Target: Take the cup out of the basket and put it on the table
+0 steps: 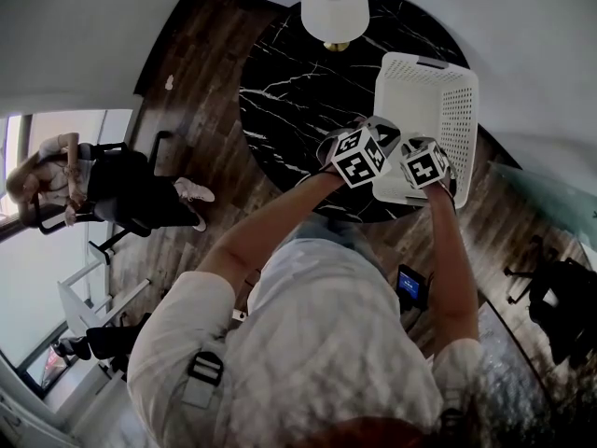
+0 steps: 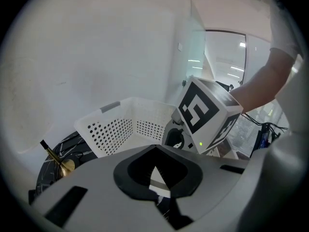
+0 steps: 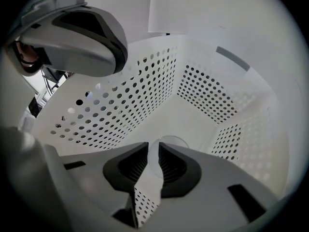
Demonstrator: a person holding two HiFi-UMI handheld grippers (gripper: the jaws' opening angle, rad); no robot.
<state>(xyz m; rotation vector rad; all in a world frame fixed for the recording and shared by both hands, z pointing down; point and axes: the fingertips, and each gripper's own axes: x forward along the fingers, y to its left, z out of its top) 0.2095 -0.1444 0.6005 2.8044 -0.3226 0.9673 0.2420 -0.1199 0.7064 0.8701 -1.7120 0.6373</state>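
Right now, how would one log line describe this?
phase: grasp | right gripper: shut on cup inside basket | left gripper: shut, beside basket | cup: not yet on table

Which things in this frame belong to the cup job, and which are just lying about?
Job in hand:
cup
basket
table
right tongs, closed on the cup inside the basket

Lying about:
lamp on the table
seated person off to the left
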